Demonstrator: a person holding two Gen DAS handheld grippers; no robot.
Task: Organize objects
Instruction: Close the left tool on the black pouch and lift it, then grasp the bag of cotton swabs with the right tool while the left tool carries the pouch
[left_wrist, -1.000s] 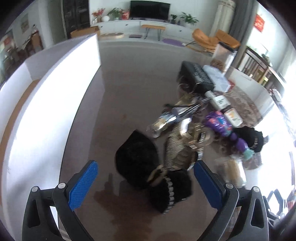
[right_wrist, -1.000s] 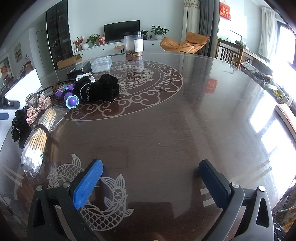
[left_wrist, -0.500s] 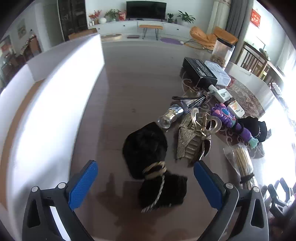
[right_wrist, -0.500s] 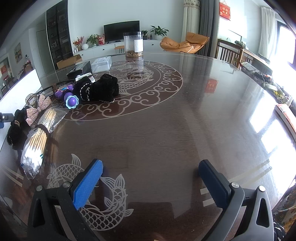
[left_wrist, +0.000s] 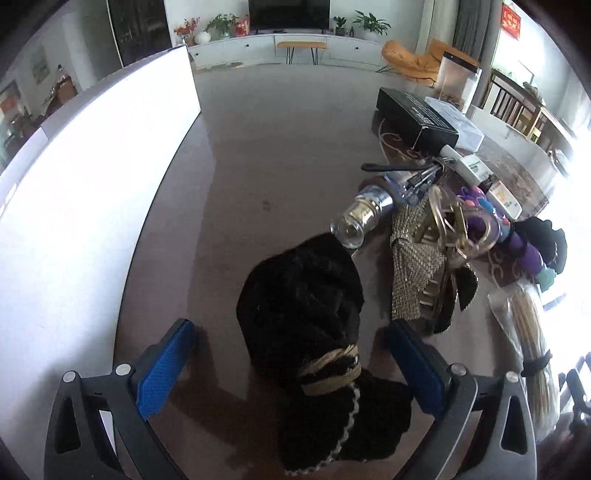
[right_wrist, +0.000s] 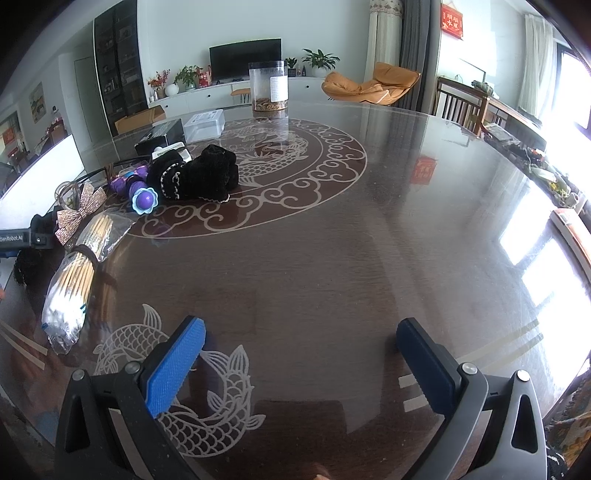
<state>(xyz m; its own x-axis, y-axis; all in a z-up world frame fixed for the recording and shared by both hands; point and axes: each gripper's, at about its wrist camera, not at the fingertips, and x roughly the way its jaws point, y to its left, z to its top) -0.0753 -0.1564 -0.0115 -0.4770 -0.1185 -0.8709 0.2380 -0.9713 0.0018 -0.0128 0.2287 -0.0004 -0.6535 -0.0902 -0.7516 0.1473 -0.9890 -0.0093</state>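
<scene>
The left gripper (left_wrist: 291, 354) hangs low over the dark glass-topped table (right_wrist: 332, 258) with its jaws wide apart, one blue pad on either side of a black fuzzy bow hair clip (left_wrist: 314, 332) cinched at its waist by a gold band; nothing is pinched yet, and the straddling stance reads as the approach to a grasp, the band being the narrowest, firmest place to close on; the clip lies at the near end of a cluttered row, just beside a sequined gold bow (left_wrist: 413, 266) and close below a tipped glass jar (left_wrist: 364, 218), so closing cleanly calls for keeping the right-hand pad clear of the sequins; a white box wall (left_wrist: 92, 192) stands well to the left, probably the place the sorted things go, though its inside is hidden; the right gripper (right_wrist: 299, 354) idles with jaws equally spread above a bare stretch of table over the etched fish, holding nothing, apparently parked out of the way; a bagged bundle of wooden sticks (right_wrist: 74, 280) lies off to its left.
</scene>
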